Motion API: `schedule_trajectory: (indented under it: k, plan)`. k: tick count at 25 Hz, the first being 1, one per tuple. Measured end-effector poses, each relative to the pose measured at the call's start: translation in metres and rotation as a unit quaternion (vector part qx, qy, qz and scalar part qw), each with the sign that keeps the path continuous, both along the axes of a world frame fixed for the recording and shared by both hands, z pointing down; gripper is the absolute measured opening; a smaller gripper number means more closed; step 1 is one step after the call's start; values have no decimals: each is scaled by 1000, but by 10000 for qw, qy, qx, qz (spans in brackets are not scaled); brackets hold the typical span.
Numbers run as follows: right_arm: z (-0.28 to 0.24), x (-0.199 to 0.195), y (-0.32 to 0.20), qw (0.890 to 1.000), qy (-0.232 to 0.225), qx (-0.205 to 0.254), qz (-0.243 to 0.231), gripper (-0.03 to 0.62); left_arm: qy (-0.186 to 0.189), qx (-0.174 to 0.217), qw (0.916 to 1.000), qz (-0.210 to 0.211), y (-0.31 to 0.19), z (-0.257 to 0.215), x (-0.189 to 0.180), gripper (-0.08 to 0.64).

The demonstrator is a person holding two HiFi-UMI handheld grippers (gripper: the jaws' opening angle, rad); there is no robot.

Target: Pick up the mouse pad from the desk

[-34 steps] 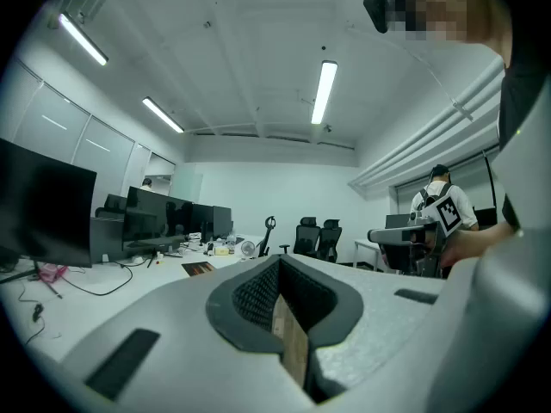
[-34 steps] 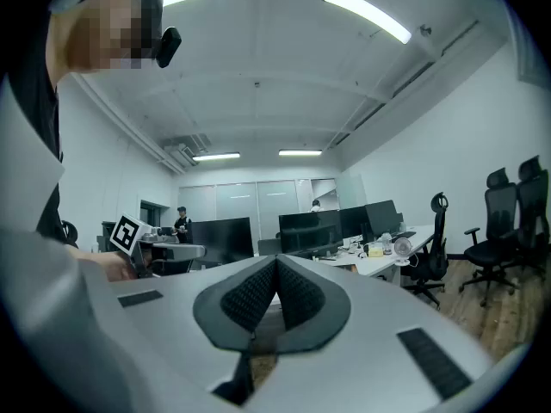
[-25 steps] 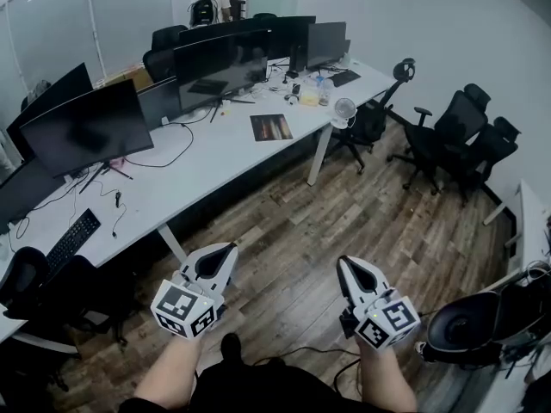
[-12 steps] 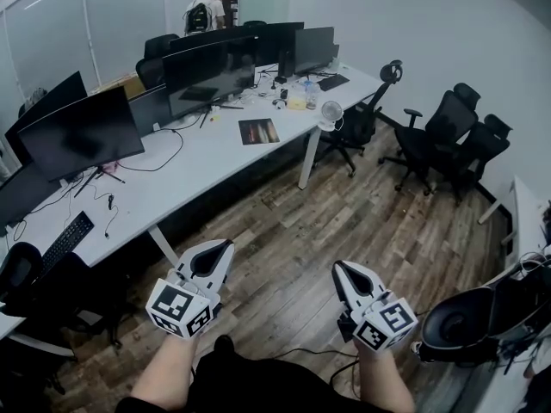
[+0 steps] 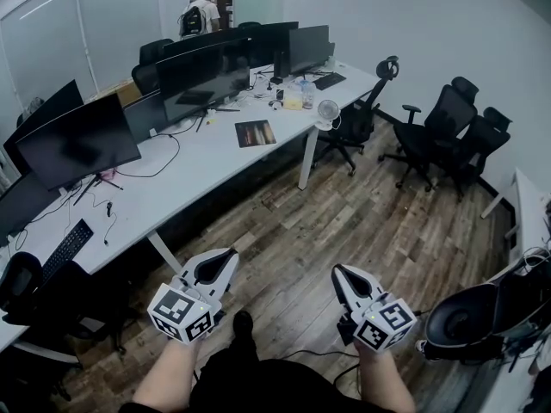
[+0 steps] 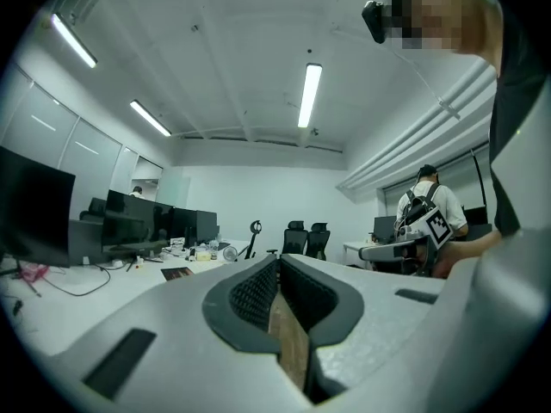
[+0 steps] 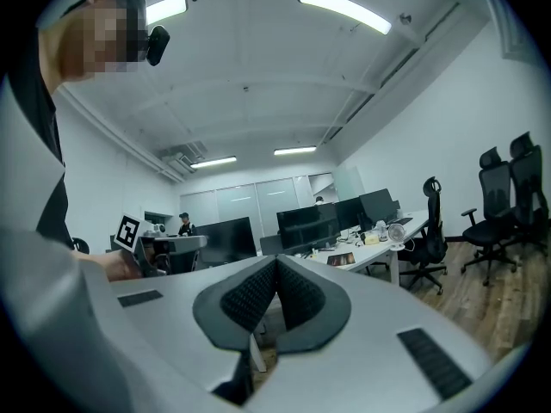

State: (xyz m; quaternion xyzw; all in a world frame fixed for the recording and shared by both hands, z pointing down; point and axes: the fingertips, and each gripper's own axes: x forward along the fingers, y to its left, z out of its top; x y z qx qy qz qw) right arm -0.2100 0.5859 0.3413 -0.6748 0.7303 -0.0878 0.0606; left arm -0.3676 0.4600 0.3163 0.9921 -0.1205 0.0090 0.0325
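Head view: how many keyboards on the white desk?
2. One keyboard lies at the near left end of the desk; the other is at its far end. Monitors may hide more.

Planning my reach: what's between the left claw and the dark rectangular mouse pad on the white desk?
Head view: only wooden plank floor and bare white desktop separate left claw from mouse pad.

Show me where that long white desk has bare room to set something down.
Bare: the front strip of the desk, from the mouse pad leftward to the loose cables, ahead of the monitors. Crowded: the far end, with bottles and small items beside the fan.
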Motion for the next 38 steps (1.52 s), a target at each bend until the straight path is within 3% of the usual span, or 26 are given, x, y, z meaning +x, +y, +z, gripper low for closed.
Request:
schedule_trajectory:
  k: [8,17,23,29,38]
  plan:
    - [16,15,-75,9995,8,-294,-121,5,57,172,9997,-139,-71,14,18,9]
    - [28,42,-212,9980,4,-586,-243,5,-39,-60,9998,-165,-204,36,51,9]
    - [31,40,-289,9968,-7,-710,-361,5,-56,-7,9997,-234,-277,33,55,9]
    - [27,32,-336,9967,44,-687,-438,5,-16,111,9998,-173,-318,28,49,8]
    - [21,39,-368,9963,65,-636,-578,5,-2,-57,9994,-333,-344,33,39,8]
